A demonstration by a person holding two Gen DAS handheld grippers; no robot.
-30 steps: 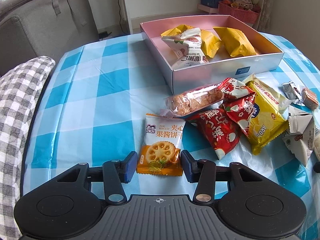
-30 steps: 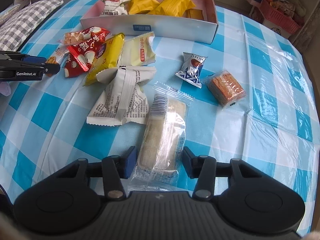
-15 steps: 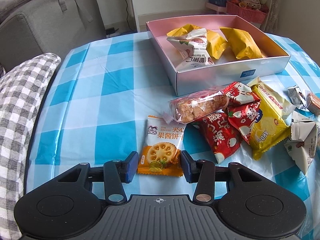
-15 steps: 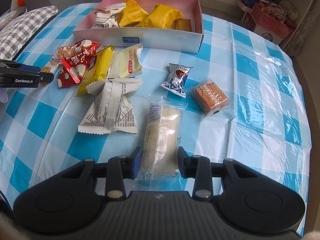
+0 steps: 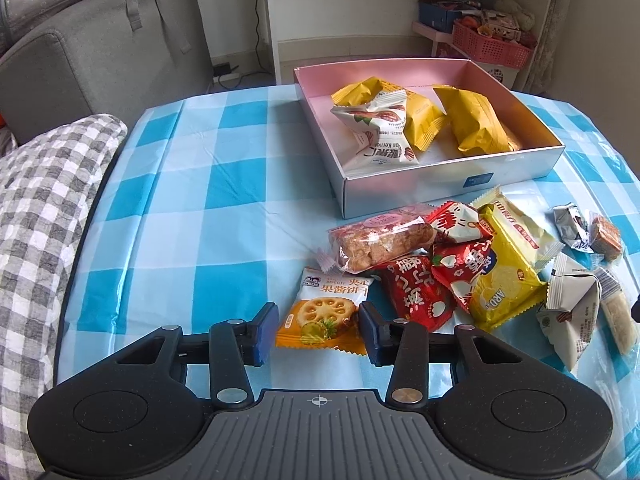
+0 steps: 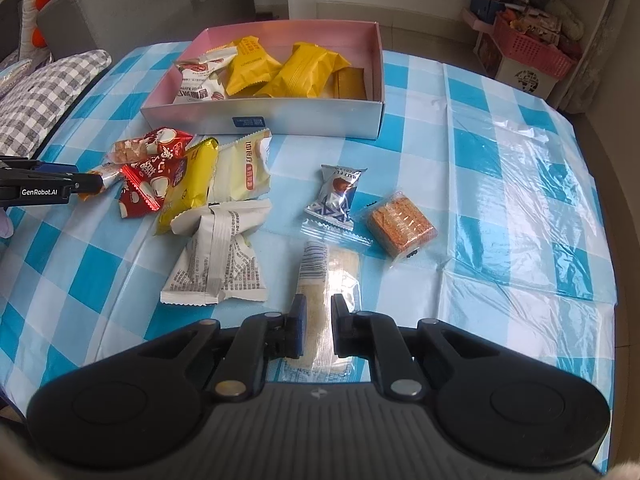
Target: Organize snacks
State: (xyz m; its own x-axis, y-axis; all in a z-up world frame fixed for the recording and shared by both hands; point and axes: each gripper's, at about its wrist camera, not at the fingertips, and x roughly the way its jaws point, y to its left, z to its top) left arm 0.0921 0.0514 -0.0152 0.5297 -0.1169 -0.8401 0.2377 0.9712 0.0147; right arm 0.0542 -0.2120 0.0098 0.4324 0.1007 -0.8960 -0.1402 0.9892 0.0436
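My left gripper (image 5: 318, 330) is open, its blue pads either side of an orange biscuit packet (image 5: 322, 314) lying on the checked cloth. My right gripper (image 6: 318, 326) is shut on a long clear-wrapped wafer bar (image 6: 328, 276) and holds its near end. A pink-lined box (image 5: 448, 178) at the far side holds yellow packets (image 5: 476, 124) and a white nut packet (image 5: 376, 136); it also shows in the right wrist view (image 6: 304, 120). Loose snacks lie in front of it: red packets (image 5: 420, 292), a yellow packet (image 5: 504, 292), a white packet (image 6: 218, 260).
A small silver-blue packet (image 6: 336, 196) and an orange cracker block (image 6: 402, 224) lie right of the pile. A checked cushion (image 5: 36, 208) lies off the table's left edge. A grey sofa (image 5: 100, 48) and shelves with a pink basket (image 5: 492, 46) stand behind.
My right gripper has closed on the wafer bar and lifted, so the table looks farther off. My left gripper has also risen and stays open around the biscuit packet.
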